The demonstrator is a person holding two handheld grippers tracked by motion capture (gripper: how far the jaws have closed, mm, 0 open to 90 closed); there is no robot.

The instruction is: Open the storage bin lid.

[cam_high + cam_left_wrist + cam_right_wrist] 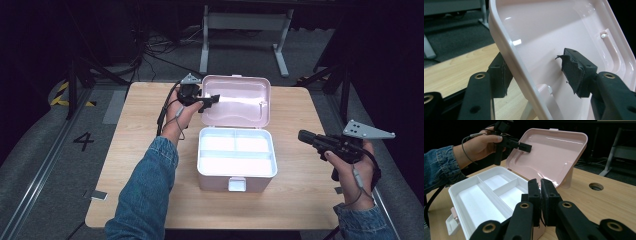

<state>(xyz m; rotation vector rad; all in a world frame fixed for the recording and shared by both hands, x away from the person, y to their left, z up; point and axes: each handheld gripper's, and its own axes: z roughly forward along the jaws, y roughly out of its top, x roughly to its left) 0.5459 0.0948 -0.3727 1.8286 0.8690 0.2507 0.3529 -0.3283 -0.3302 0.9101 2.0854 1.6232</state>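
A pink box (215,182) stands in the middle of the wooden table, its lid (240,100) swung up and back. Inside is a white tray (200,150) with three compartments, all bare. My left gripper (209,101) straddles the lid's left rim. In the left gripper view the rim (509,55) runs between the two pads (571,70); the inner pad stands clear of the lid's inside, so the left gripper (536,72) is open. My right gripper (303,136) hovers to the right of the box, and the right gripper view shows its jaws (540,192) shut on nothing.
The box's front latch (237,184) hangs down on the near side. A round cable hole (596,186) is in the tabletop behind the lid. A white desk frame (245,22) stands on the floor beyond the table. Bare wood lies left and right of the box.
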